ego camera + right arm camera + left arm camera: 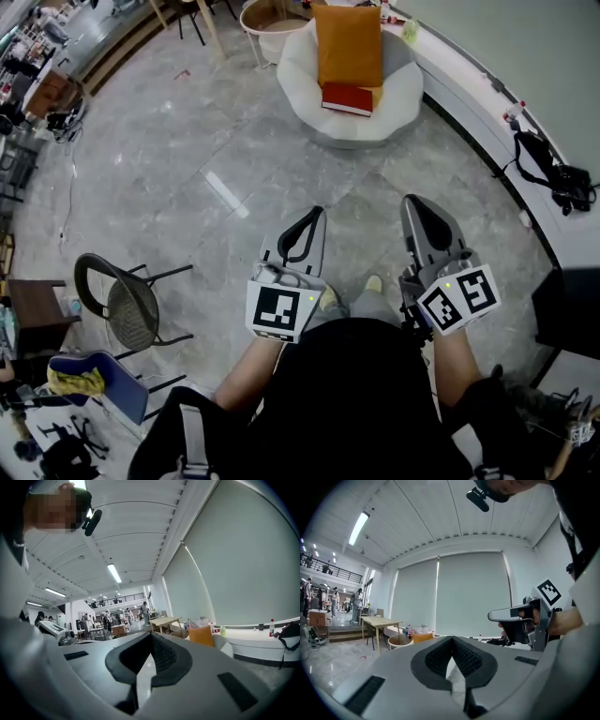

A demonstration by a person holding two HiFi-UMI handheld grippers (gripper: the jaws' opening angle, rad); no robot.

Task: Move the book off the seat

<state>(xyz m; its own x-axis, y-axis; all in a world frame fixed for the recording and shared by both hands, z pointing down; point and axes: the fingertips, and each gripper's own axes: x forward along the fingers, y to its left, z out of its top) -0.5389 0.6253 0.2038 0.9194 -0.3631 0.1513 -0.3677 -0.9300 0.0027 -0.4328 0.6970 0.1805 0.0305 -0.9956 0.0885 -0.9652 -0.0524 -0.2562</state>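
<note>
- The left hand-held gripper (315, 216) is closed with nothing in it. It is carried low and aimed toward the seat, probably because nothing is within reach.
- The red book (347, 97) lies on the white seat (309, 89), at the foot of the orange cushion (349, 42) and seemingly touching it. It is well apart from both grippers, so the move has not begun.
- The right hand-held gripper (413, 202) is likewise closed and empty, held level beside the left, ready for the approach.

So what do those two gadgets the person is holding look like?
Both the left gripper and right gripper are grey plastic shells with black ribbed pads. Each carries a white cube with black square markers and a green light. The person wears a black top.
</note>
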